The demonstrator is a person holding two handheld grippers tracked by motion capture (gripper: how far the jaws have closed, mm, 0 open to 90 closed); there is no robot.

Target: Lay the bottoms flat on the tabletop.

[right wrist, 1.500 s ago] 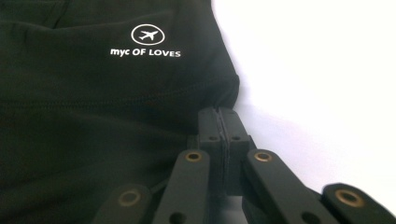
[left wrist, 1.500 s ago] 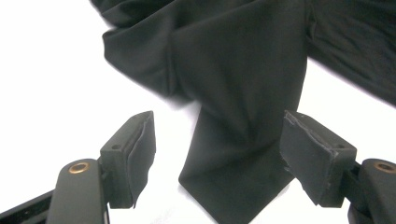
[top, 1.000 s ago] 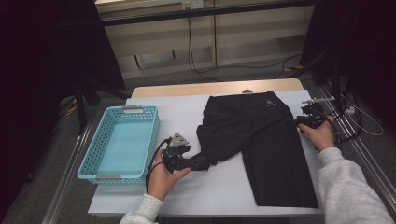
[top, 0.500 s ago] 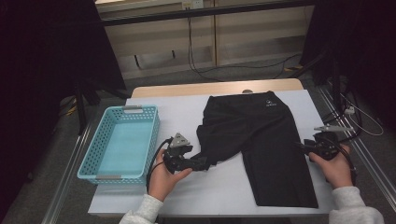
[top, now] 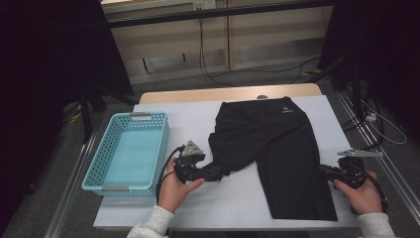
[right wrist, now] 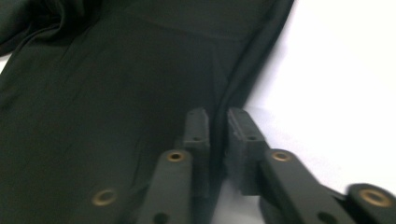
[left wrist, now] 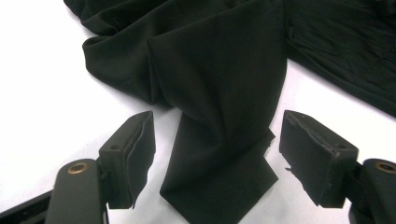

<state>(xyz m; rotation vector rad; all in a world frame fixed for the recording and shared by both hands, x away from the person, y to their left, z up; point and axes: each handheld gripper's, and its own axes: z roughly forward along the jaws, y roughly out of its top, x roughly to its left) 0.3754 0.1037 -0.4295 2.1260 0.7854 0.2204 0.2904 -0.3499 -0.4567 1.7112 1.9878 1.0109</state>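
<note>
A pair of black trousers (top: 277, 144) lies on the white table (top: 188, 119), waistband at the far side. One leg runs straight toward me. The other is folded left, and its end (left wrist: 219, 186) lies between the jaws of my left gripper (left wrist: 217, 158), which stands open around it. In the high view that left gripper (top: 219, 174) is held low over the table. My right gripper (top: 324, 171) is at the outer edge of the straight leg. Its jaws (right wrist: 217, 123) are shut on the hem-side seam of the trousers (right wrist: 107, 93).
A light blue plastic basket (top: 163, 144), with nothing in it, stands at the table's left end. Bare white tabletop lies between basket and trousers and along the front edge. Cables and dark stands are on the floor beyond and to the right.
My right gripper has travelled from beside the waistband down along the trousers' right edge toward me. The left gripper and the folded leg have stayed put.
</note>
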